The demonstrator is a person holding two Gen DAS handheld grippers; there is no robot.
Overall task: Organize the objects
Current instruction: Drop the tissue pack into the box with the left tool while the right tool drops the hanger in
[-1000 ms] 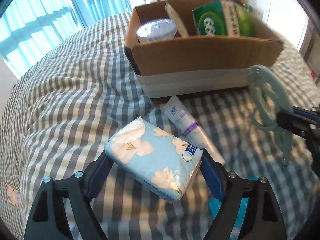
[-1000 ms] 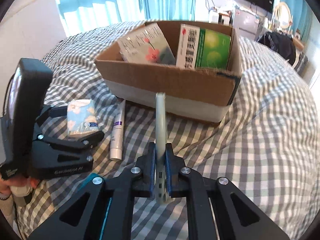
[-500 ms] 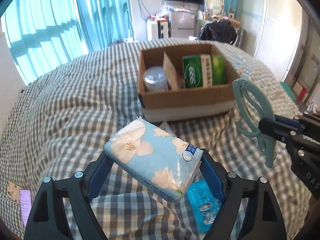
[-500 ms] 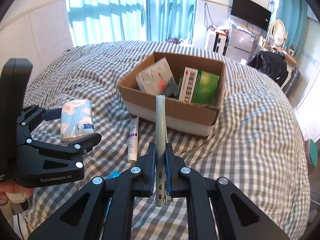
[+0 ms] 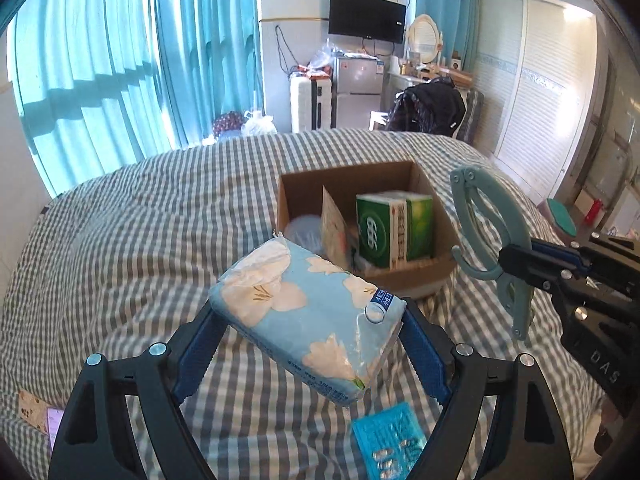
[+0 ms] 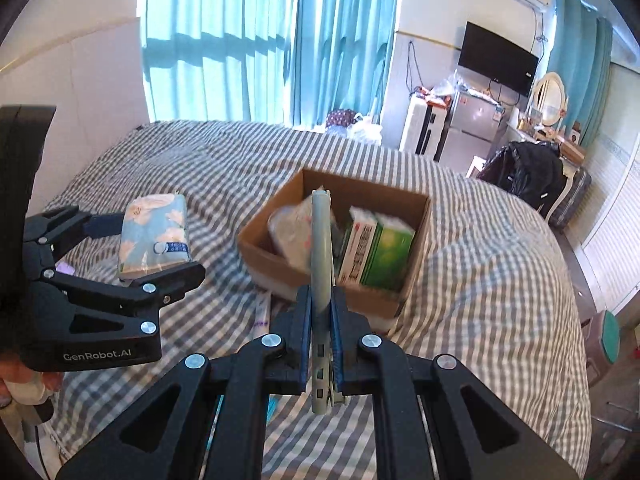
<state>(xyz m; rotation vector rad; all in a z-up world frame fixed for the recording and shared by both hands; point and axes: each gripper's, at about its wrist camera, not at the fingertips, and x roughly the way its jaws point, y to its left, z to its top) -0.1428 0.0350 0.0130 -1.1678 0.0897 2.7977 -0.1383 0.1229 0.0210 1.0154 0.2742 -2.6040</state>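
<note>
Cardboard makes the box (image 5: 404,276), and it sits on the checked bed (image 5: 132,240), at about 1 o'clock from the left gripper (image 5: 310,354). Some things are in it now: a green carton (image 5: 394,230), a flat pack (image 5: 335,226) leaning in the middle, and something pale (image 5: 304,230) at its 9 o'clock side that I cannot name. The left gripper's fingers squeeze a blue tissue pack (image 5: 310,318) and hold it up above the bed, short of the box. The right gripper (image 6: 321,338) pinches a grey-green clip (image 6: 321,248) tight between its fingers, with the clip's tip pointing at 12 o'clock toward the box. Two things are in the air but not put away yet. On the bed, a blue pill sheet (image 5: 390,446) lies at 5 o'clock under the tissue pack, and a tube (image 6: 262,314) lies at 7 o'clock from the box. So I think the job is about half done.
</note>
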